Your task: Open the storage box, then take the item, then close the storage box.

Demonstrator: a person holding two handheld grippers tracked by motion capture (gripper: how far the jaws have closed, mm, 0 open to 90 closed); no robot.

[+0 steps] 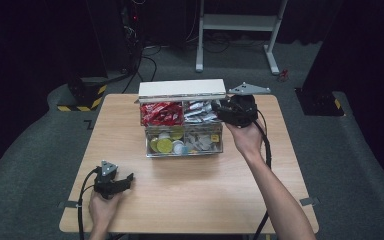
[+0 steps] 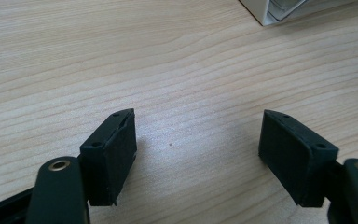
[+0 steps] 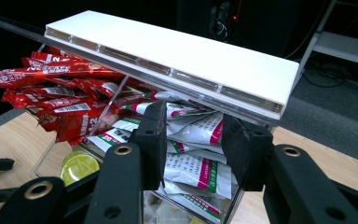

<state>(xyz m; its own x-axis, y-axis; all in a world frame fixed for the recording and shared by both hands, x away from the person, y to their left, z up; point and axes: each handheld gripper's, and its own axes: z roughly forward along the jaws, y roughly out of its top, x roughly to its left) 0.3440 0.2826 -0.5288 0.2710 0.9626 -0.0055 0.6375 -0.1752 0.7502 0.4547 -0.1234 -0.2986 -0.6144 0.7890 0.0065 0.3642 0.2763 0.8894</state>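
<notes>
A clear plastic organiser box (image 1: 185, 154) stands at the back middle of the wooden table (image 1: 190, 195), its white lid (image 1: 182, 90) (image 3: 168, 51) raised. Red sachets (image 1: 161, 113) (image 3: 51, 93) fill the back left compartment and white-and-green sachets (image 1: 199, 111) (image 3: 196, 170) the back right. Round yellow capsules (image 1: 164, 145) (image 3: 79, 165) lie in front. My right gripper (image 1: 219, 110) (image 3: 193, 135) is open, with its jaws apart just over the white sachets. The left gripper (image 1: 129, 179) (image 2: 198, 140) rests open on bare wood at the front left, nothing between its jaws.
Small grey and white items (image 1: 202, 142) fill the box's front right compartment. A corner of the box (image 2: 272, 9) shows far ahead of the left gripper. Behind the table stand a white metal frame (image 1: 240, 22) and a black-and-yellow striped base (image 1: 85, 97), with cables on the floor.
</notes>
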